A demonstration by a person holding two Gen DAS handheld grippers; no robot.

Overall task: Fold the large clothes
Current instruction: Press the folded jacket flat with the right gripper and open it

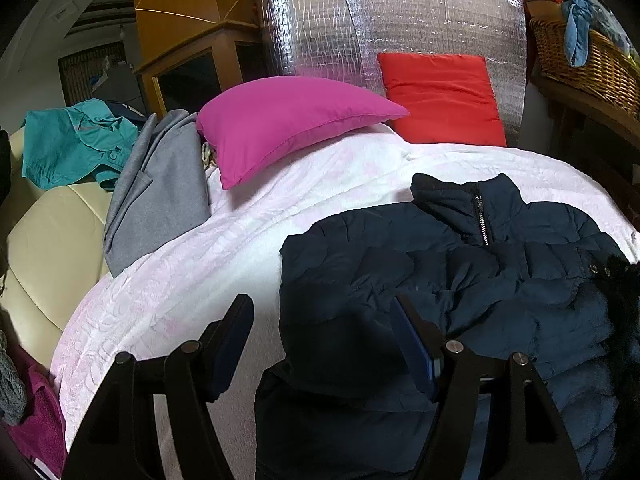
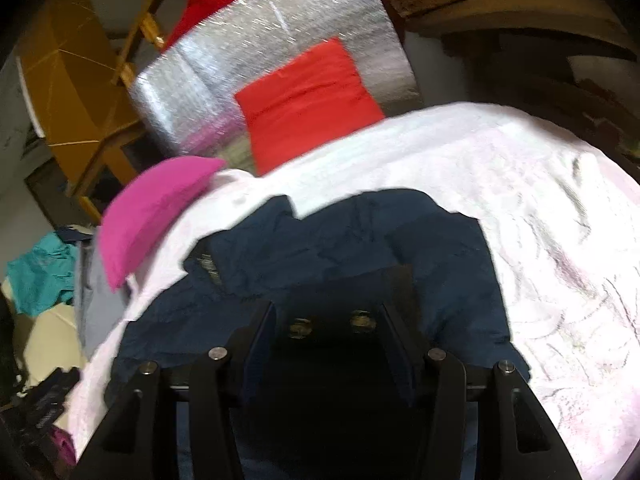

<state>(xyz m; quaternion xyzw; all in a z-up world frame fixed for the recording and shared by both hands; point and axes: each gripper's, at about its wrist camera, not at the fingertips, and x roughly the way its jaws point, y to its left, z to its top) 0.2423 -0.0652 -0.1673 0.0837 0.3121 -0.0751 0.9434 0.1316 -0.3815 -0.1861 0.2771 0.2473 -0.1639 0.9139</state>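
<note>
Home, bedroom or living corner — bed or couch under pale pink-white blanket (image 1: 168, 280), magenta pillow (image 1: 288, 128) and red cushion (image 1: 440, 96) at its head. Wooden cabinet (image 1: 188, 24), wicker basket (image 1: 588, 60) on shelf, cream leather seat (image 1: 56, 240) heaped with clothes — lived-in, cluttered domestic room.

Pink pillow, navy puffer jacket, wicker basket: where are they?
Pink pillow (image 1: 288, 128): left wrist view, middle of its face.
Navy puffer jacket (image 1: 500, 280): left wrist view, quilted chest.
Wicker basket (image 1: 588, 64): left wrist view, woven side.
</note>
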